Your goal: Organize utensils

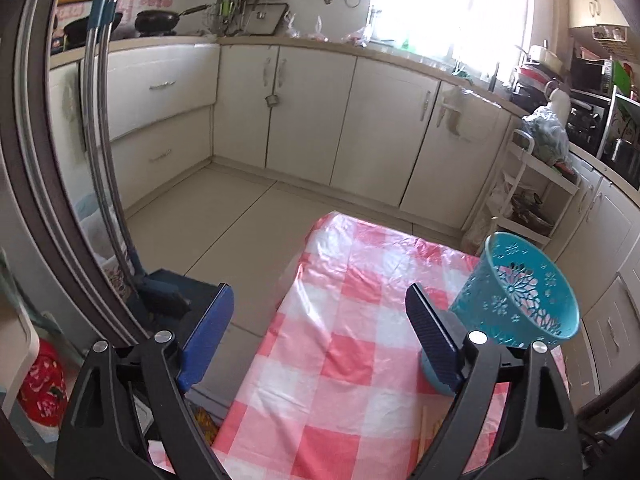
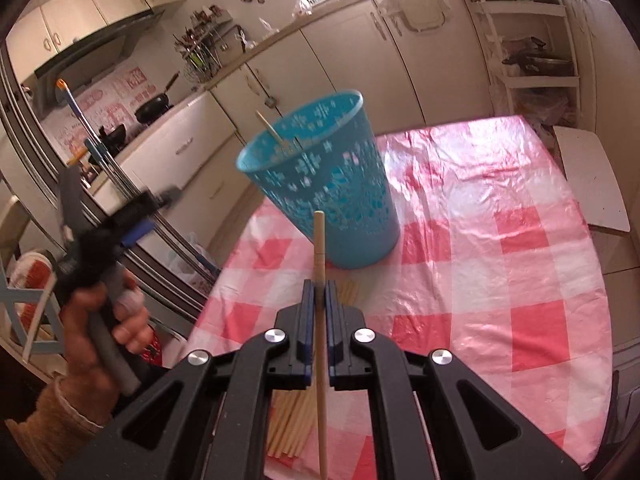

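Note:
A teal perforated basket (image 2: 320,184) stands on the pink-checked tablecloth (image 2: 500,260), with one wooden chopstick (image 2: 269,123) sticking out of it. My right gripper (image 2: 319,286) is shut on another wooden chopstick (image 2: 319,240), held above the table just before the basket. A pile of chopsticks (image 2: 288,420) lies on the cloth beneath this gripper. My left gripper (image 1: 320,320) is open and empty over the table's left edge; the basket (image 1: 520,292) is just to its right. In the right wrist view a hand holds the left gripper (image 2: 104,232) at the left, off the table.
White kitchen cabinets (image 1: 304,116) line the far walls. Mop handles (image 1: 100,140) lean at the left beside a dark door frame. A white shelf cart (image 1: 536,184) stands beyond the table. A white stool (image 2: 592,184) sits at the table's right side.

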A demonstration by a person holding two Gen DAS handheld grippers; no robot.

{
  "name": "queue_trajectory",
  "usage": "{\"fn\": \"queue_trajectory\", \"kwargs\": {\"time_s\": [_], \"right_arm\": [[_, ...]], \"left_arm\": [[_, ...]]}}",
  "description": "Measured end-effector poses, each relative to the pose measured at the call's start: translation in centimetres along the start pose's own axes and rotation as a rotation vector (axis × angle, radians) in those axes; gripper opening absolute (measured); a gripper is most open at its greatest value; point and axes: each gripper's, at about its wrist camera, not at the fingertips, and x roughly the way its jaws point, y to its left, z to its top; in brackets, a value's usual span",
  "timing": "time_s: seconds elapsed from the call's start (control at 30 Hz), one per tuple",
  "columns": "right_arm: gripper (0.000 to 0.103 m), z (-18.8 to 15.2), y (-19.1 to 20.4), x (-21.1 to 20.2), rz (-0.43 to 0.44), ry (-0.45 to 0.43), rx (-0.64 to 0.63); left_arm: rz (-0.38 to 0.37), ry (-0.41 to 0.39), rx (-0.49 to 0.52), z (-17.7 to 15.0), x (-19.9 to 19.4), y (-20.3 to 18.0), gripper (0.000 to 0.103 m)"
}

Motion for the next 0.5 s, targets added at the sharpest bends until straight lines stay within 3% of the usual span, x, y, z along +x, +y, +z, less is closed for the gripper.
{"fn": "queue_trajectory", "kwargs": {"time_s": [0.07, 0.23, 0.37, 0.5], "right_arm": [[0.006, 1.8, 0.8, -1.7, 0.038, -0.065, 0.009], [0.006, 7.7, 4.5, -3.6, 0.092, -0.242, -0.039], [0.006, 12.0, 6.3, -4.2, 0.093, -0.36, -0.076], [0.006, 14.4, 6.9, -3.6, 0.035, -0.432, -0.109]], "left_arm": [[-0.004, 0.006, -0.03, 0.1, 0.1, 0.9, 0.084], [0.025, -0.038, 0.003, 0.0, -0.5, 0.8, 0.086], [0.023, -0.025, 0.018, -0.4, -0.3, 0.0, 0.087], [0.026, -0.01, 0.019, -0.3, 0.0, -0.3, 0.089]]}}
